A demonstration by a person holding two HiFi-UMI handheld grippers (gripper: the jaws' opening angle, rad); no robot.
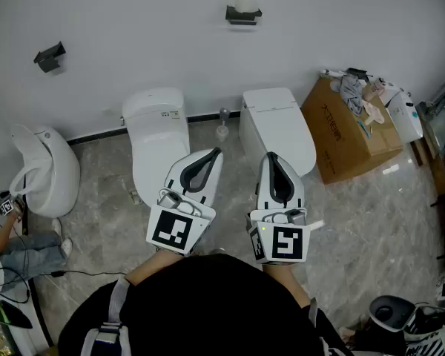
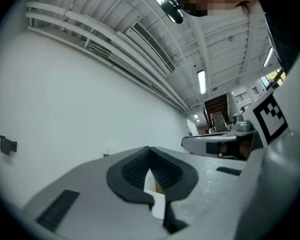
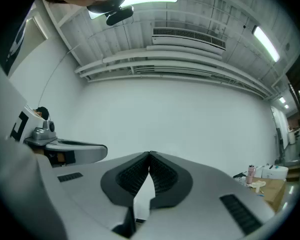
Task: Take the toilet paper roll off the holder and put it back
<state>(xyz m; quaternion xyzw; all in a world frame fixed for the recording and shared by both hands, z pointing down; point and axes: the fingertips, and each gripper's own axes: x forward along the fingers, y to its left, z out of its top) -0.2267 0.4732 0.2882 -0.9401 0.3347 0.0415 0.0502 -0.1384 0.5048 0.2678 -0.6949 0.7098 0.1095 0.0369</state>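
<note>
A white toilet paper roll (image 1: 245, 0) sits on a black wall holder (image 1: 242, 15) high on the white wall, far from both grippers. A second black holder (image 1: 50, 56) further left on the wall carries nothing; it also shows in the left gripper view as the holder (image 2: 8, 145). My left gripper (image 1: 216, 153) and right gripper (image 1: 270, 156) are held side by side in front of my body, pointing toward the wall. Both have their jaws shut with nothing between them, as the left gripper (image 2: 149, 148) and right gripper (image 3: 149, 154) show in their own views.
Two white toilets (image 1: 157, 136) (image 1: 278, 128) stand against the wall below the grippers, with a toilet brush (image 1: 222, 124) between them. A third toilet (image 1: 48, 165) is at the left. An open cardboard box (image 1: 348, 132) stands at the right. A person's legs (image 1: 30, 252) show at the lower left.
</note>
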